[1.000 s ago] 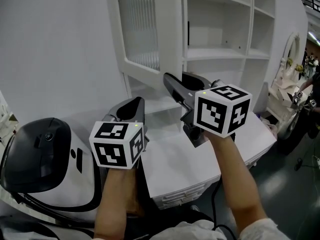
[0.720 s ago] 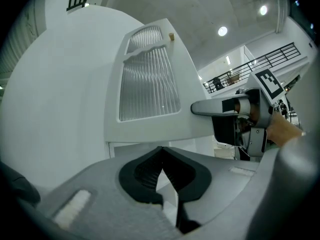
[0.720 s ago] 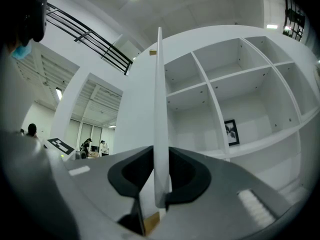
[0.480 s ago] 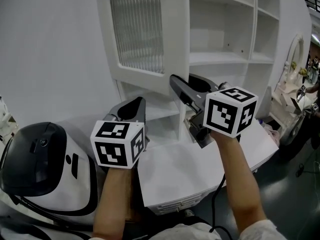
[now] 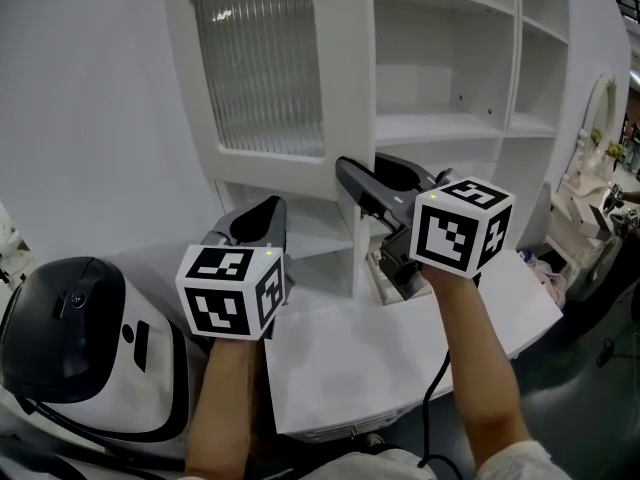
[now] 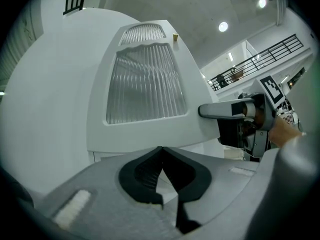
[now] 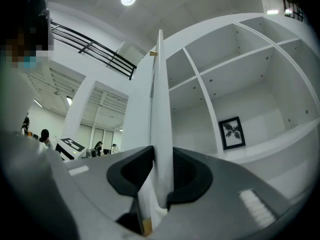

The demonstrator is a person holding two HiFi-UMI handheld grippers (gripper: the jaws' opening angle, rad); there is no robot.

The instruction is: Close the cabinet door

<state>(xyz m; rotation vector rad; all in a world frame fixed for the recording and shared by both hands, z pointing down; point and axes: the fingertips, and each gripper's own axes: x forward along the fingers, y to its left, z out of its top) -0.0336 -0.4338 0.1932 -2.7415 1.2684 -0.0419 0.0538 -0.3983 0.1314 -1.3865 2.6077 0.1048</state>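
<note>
Right tongs (image 7: pixel 160 184) pinch the door (image 5: pixel 265 68) edge but are opening; it's swung further shut. Left tongs (image 6: pixel 162 171) pressed together, empty.

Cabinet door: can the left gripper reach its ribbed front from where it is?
Probably yes. The left gripper, fingers shut and empty, faces the cabinet door with nothing between them. The right gripper has the door's edge between its fingers, which are opening, and sits off to one side.
</note>
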